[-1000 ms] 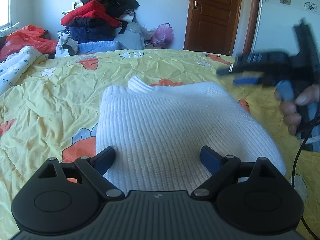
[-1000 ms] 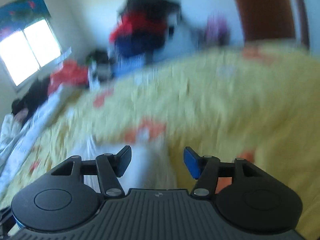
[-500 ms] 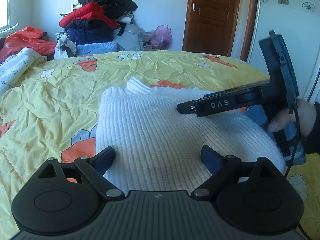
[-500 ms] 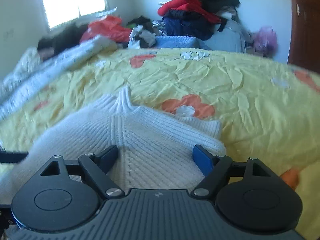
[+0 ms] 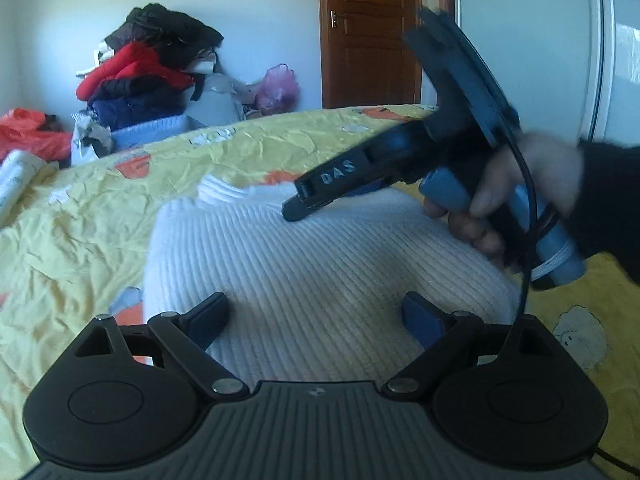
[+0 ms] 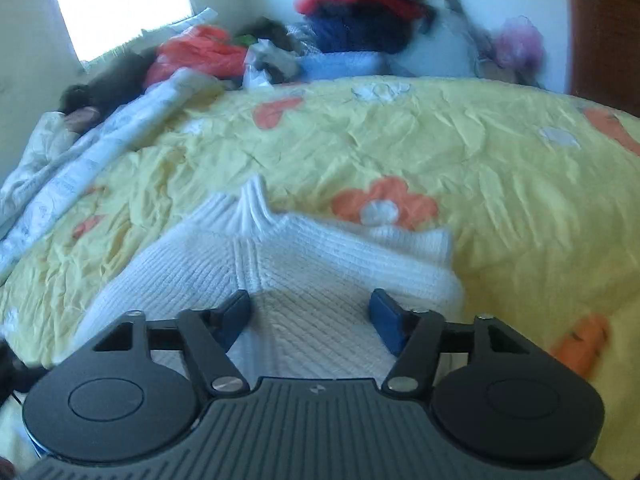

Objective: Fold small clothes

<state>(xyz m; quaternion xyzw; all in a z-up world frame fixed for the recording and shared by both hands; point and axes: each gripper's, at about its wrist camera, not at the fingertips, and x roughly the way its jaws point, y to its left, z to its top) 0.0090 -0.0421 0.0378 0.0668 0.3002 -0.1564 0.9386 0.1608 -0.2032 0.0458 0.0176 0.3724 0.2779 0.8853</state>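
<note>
A white ribbed knit sweater [image 5: 320, 272] lies folded on the yellow flowered bedspread [image 5: 80, 248], collar pointing away. My left gripper [image 5: 316, 316] hovers low over its near edge, open wide, with knit showing between the fingers but not pinched. My right gripper [image 6: 310, 312] is over the sweater [image 6: 304, 256] near its right shoulder. Its jaws are closing, with a bulge of knit between them and the pads still apart from it. In the left wrist view the right gripper [image 5: 294, 210] reaches in from the right, held by a hand [image 5: 500, 184].
A heap of clothes [image 5: 144, 76] and a pink bag [image 5: 278, 88] stand against the far wall beside a wooden door [image 5: 370, 32]. A white wardrobe [image 5: 552, 40] is at the right. A rolled white quilt [image 6: 80, 160] lies along the bed's left side under a window [image 6: 120, 4].
The right gripper swung in from the right and came down onto the sweater's far right part. Both views have tilted, and the left gripper shifted slightly.
</note>
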